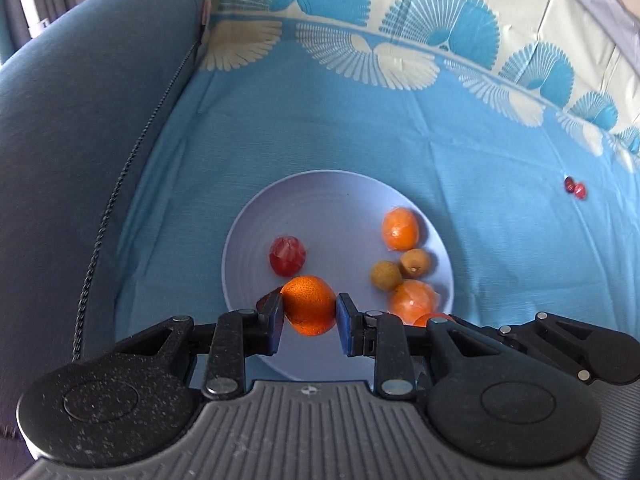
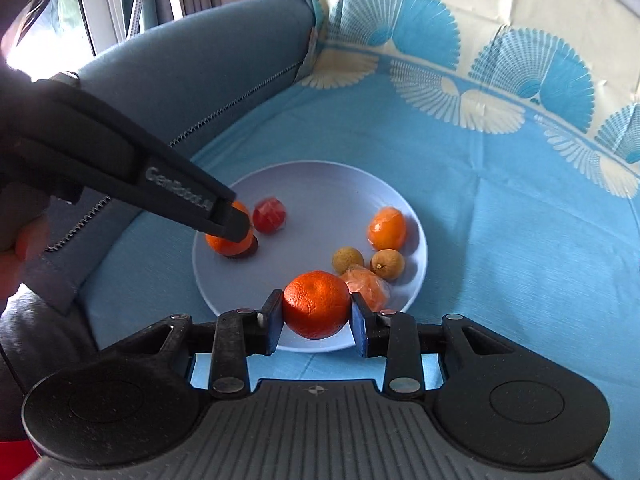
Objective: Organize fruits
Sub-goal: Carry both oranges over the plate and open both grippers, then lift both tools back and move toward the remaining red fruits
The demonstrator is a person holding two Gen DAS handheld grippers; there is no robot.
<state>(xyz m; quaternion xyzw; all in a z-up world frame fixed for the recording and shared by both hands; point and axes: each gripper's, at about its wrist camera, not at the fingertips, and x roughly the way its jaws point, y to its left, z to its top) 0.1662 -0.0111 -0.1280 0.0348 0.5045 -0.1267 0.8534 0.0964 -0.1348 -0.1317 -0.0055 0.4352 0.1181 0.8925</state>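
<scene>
Each gripper is clamped on one orange fruit: the left gripper pinches a mandarin between its blue pads, and the right gripper pinches a second, redder mandarin the same way, both held over the near rim of a pale blue plate. On the plate ahead of the right gripper lie two plastic-wrapped orange fruits, one far right and one just right of the held mandarin, two small brown longan-like fruits side by side between them, and one wrapped red fruit far left, close by the left gripper's fruit. Two small red pieces lie off the plate on the blue cloth, well to the right of the left gripper. The plate's middle and far half are bare. A grey-blue sofa arm borders the cloth to the left; the patterned band runs beyond the plate.
</scene>
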